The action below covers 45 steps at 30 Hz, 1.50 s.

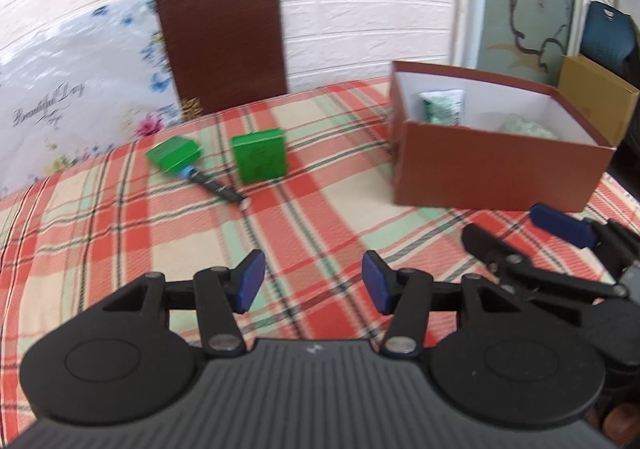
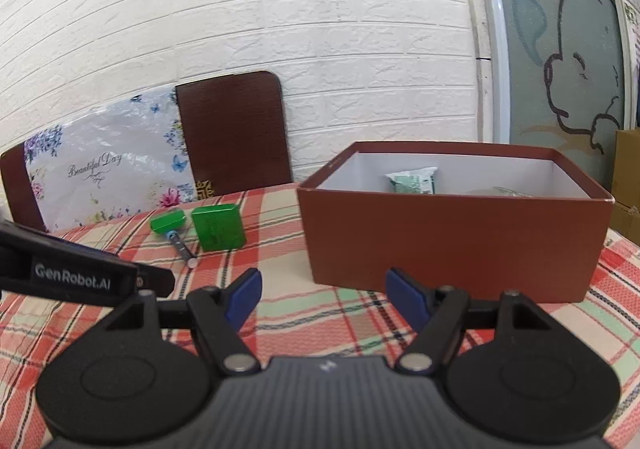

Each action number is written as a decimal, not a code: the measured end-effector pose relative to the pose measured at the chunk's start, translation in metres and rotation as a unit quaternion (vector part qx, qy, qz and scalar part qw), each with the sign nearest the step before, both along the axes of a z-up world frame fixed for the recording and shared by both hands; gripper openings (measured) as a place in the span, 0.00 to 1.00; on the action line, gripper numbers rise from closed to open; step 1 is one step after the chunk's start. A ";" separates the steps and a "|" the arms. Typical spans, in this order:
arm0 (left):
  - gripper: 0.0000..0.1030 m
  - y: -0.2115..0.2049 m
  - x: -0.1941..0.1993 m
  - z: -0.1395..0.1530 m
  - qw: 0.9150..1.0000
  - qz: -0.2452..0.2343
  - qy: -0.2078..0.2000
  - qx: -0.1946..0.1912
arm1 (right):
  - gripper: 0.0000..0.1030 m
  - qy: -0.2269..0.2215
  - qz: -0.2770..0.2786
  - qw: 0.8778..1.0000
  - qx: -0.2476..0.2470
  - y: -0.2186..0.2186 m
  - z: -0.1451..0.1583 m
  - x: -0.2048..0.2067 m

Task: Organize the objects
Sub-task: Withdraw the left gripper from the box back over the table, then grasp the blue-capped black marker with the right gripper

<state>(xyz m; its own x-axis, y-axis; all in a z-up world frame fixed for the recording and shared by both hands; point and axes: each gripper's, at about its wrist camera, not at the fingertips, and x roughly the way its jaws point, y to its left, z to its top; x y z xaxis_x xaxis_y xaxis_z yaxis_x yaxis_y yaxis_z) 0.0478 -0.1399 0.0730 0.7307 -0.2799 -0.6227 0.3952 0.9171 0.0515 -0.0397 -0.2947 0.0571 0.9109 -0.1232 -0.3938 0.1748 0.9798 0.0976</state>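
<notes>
Your left gripper (image 1: 313, 281) hangs part-open and empty, the small green box (image 1: 260, 156) well ahead and slightly left on the plaid cloth (image 1: 120, 217); it looks light and stiff, so pinch its flat sides.

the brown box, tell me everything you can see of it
The brown box is an open rectangular carton, cardboard by the look, reddish-brown outside and white inside, with no lid on it. It stands upright on the checked tablecloth, to the right of the two green items and apart from them. Inside, a green-and-white packet leans at the back wall, and another pale packet lies lower at the right. Neither gripper touches it.
</notes>
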 end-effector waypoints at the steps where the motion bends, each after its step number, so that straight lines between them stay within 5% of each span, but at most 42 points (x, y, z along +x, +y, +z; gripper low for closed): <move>1: 0.54 0.005 0.001 -0.002 1.000 0.005 0.001 0.000 | 0.69 0.001 0.004 1.000 -0.003 0.004 0.000 0.000; 15: 0.54 0.080 0.017 -0.030 0.997 0.081 0.009 0.003 | 0.69 0.038 0.057 0.996 -0.051 0.062 -0.008 0.015; 32: 0.54 0.170 0.056 -0.066 0.981 0.189 0.035 0.002 | 0.69 0.110 0.148 0.980 -0.072 0.126 -0.035 0.059; 45: 0.78 0.192 0.066 -0.082 0.977 0.210 -0.023 0.004 | 0.74 0.138 0.156 0.976 -0.064 0.132 -0.056 0.079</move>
